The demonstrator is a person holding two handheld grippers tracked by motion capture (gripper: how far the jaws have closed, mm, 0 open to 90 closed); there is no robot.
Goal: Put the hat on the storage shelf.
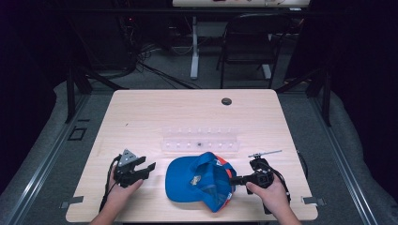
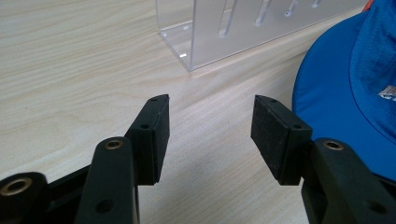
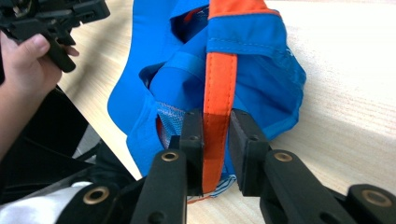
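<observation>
From my remote seat I see a light wood-grain table (image 1: 141, 112) with a round cable hole (image 1: 226, 101) near its far edge, standing on grey carpet (image 1: 309, 122). Beyond it, a black folding chair (image 1: 248, 42), the white leg of another desk (image 1: 194, 47) and loose cables (image 1: 155, 70) sit in a dim, dark-walled room.

High view overhead; gripper views close, sharing cap (image 1: 199, 180).

This was a lab: a pale wooden table (image 1: 141, 112) stood among black curtains, floor cables (image 1: 159, 72) and a folding chair (image 1: 248, 42).
</observation>
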